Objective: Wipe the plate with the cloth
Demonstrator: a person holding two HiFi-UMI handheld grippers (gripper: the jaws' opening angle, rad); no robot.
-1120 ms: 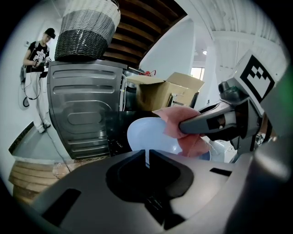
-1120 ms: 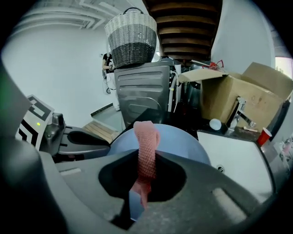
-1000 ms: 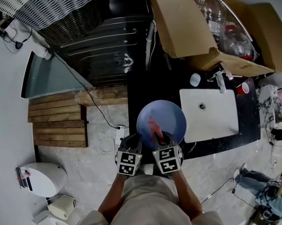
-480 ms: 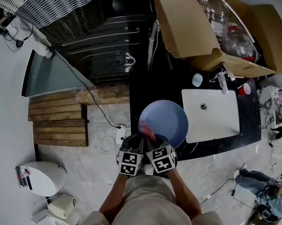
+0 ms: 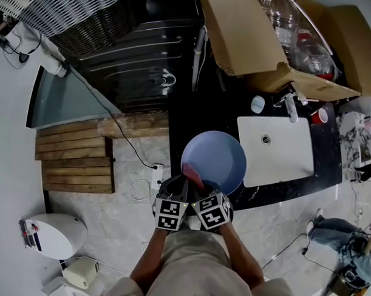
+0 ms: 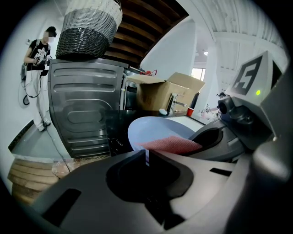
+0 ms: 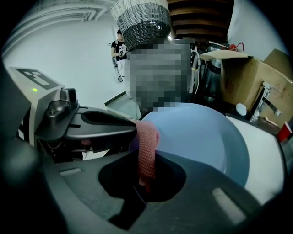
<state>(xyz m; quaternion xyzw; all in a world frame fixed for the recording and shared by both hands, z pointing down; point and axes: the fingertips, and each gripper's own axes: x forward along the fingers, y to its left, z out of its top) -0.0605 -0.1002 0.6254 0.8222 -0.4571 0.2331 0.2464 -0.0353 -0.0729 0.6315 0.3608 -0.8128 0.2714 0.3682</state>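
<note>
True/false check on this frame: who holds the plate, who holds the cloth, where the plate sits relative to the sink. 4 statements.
1. The left gripper is shut on the rim of the blue plate. True.
2. The right gripper is empty. False: its jaws are shut on the pink cloth.
3. The plate lies inside the white sink. False: it is held by its rim beside the sink, on the sink's left in the head view.
4. The cloth lies on the plate near the edge closest to the person. True.
</note>
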